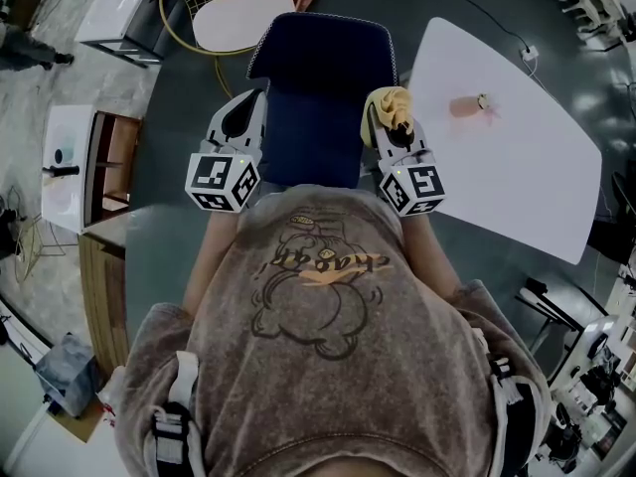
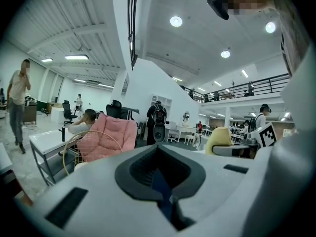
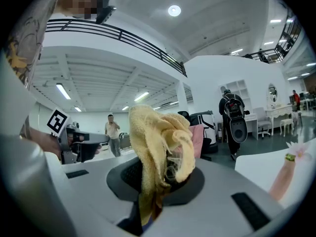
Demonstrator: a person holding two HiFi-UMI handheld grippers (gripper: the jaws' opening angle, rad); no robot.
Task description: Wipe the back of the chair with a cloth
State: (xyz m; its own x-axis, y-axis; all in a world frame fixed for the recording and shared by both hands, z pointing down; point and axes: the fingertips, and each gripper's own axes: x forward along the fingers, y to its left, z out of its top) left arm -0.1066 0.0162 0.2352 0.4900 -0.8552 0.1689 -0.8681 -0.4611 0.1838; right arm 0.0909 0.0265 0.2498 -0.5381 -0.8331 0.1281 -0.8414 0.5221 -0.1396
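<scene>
The right gripper (image 1: 392, 135) is clamped on a crumpled yellow terry cloth (image 3: 159, 141), which bunches up out of its jaws in a loose wad with frayed threads showing. The left gripper (image 2: 159, 176) has its jaws together on nothing. Both hover over the dark blue upholstered chair (image 1: 316, 127), one at each side of the seat, with the rounded top of the chair back (image 1: 320, 40) beyond them. The white table (image 1: 517, 167) stands just beside the chair on the right. The cloth looks light, soft and limp, so it will likely fold and drag rather than push. The grip low on the wad leaves a free pad above for wiping. The fabric back probably gives some friction, and light, even pressure should stop the cloth from pulling out.
</scene>
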